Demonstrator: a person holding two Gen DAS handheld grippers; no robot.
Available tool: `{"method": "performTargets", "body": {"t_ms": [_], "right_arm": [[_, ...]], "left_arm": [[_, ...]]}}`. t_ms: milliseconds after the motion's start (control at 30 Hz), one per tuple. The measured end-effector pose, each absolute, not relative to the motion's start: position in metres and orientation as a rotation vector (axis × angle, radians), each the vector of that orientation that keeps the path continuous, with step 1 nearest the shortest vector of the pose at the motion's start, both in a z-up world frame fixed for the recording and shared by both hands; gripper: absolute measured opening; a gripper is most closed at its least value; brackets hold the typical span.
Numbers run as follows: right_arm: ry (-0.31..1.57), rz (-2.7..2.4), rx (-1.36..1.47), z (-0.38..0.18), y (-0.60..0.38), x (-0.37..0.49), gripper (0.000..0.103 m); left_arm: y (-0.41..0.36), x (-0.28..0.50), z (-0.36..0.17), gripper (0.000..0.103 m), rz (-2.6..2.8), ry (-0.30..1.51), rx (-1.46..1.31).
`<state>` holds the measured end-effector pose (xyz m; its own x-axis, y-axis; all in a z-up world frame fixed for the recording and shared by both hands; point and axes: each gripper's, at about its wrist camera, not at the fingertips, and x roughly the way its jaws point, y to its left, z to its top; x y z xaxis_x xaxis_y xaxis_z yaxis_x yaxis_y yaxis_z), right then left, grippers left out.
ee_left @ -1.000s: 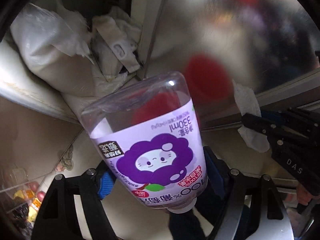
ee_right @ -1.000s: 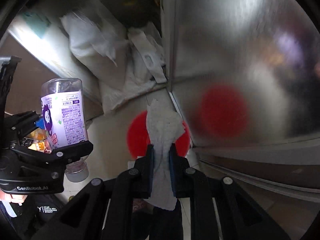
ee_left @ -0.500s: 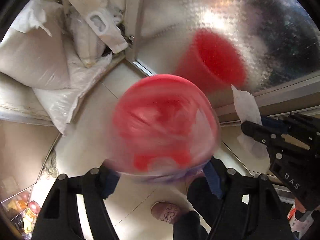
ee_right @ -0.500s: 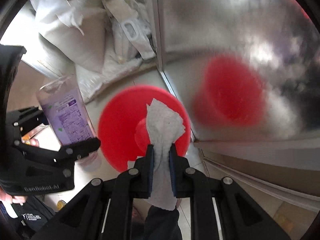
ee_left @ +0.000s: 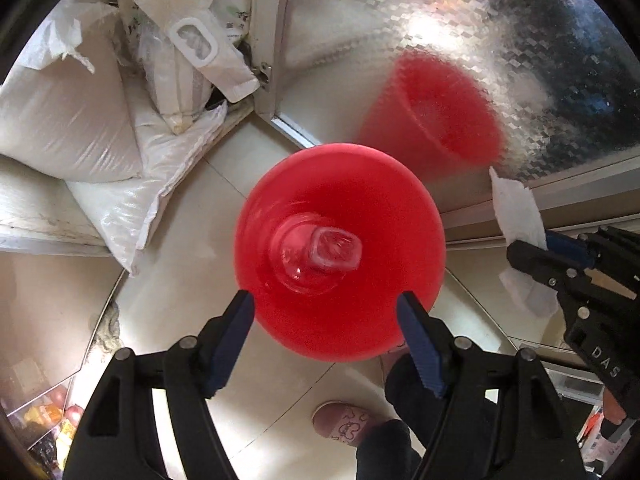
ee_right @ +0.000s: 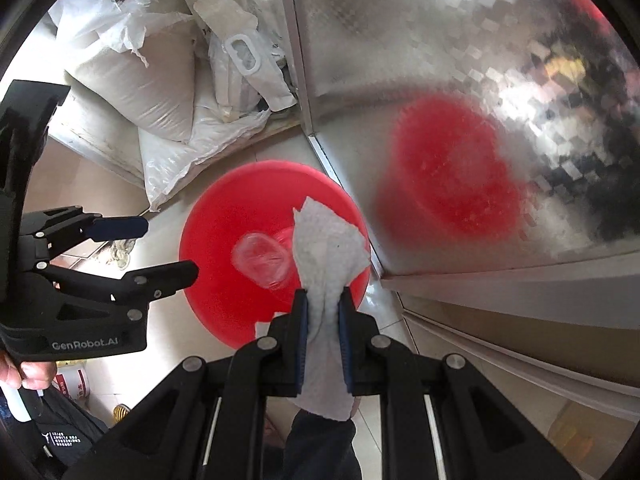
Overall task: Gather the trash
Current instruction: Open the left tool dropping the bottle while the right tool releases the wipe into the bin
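Left wrist view: the left gripper [ee_left: 325, 312] points down over a red bin [ee_left: 339, 252] that stands on the tiled floor [ee_left: 192, 216]. Its jaws have just been closing a little, yet they stand apart with nothing between the blue pads; the gripper is released. A clear plastic bottle [ee_left: 320, 254] lies inside the bin, seen end-on. The bin sits just beside a shiny patterned metal panel [ee_left: 460, 40] that mirrors it in red. White sacks [ee_left: 76, 120] are heaped in the corner at upper left. At the right edge the right gripper [ee_left: 532, 244] grasps a white paper towel [ee_left: 516, 216]. A pink slipper [ee_left: 344, 426] shows at the bottom

Right wrist view: the right gripper [ee_right: 323, 308] is clenched on the crumpled paper towel [ee_right: 326, 252], which sticks up between its pads above the bin's [ee_right: 224, 216] right side. The bottle [ee_right: 262, 260] rests in the bin, left of the towel. The left gripper [ee_right: 160, 246] hangs at the left, over the bin's rim, jaws apart and empty. A hand [ee_right: 24, 372] grips its handle at the lower left
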<state>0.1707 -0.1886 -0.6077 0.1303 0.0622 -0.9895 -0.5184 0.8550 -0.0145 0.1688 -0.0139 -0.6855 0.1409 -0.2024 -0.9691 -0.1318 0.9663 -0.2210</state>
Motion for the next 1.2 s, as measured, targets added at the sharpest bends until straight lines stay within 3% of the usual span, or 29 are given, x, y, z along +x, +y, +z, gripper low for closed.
{"method": "performTargets", "body": {"t_ms": [333, 467, 667, 700, 1000, 1033, 1100, 1167, 1200], "right_arm": [[1.396, 0.468, -0.404, -0.609, -0.176, 0.171, 0.013], [1.405, 0.479, -0.404, -0.612, -0.172, 0.17, 0.013], [1.426, 0.519, -0.421, -0.624, -0.162, 0.17, 0.014], [1.432, 0.53, -0.422, -0.627, -0.16, 0.17, 0.014], [1.446, 0.587, -0.448, -0.647, -0.147, 0.174, 0.015], [1.446, 0.594, -0.456, -0.649, -0.145, 0.174, 0.018], [1.432, 0.614, -0.498, -0.652, -0.141, 0.172, 0.039], [1.405, 0.624, -0.536, -0.653, -0.139, 0.17, 0.069], [1.398, 0.628, -0.548, -0.653, -0.139, 0.169, 0.074]], "left_arm": [[0.011, 0.154, -0.675, 0.072, 0.004, 1.434, -0.352], [0.023, 0.149, -0.677, 0.084, 0.054, 1.412, -0.364], [0.027, 0.145, -0.68, 0.095, 0.054, 1.392, -0.342], [0.026, 0.145, -0.68, 0.102, 0.057, 1.388, -0.336], [0.035, 0.141, -0.69, 0.103, 0.09, 1.395, -0.339], [0.036, 0.14, -0.692, 0.103, 0.093, 1.401, -0.339], [0.037, 0.139, -0.693, 0.103, 0.098, 1.411, -0.34], [0.038, 0.138, -0.694, 0.103, 0.108, 1.42, -0.332], [0.037, 0.137, -0.694, 0.103, 0.113, 1.42, -0.328]]}}
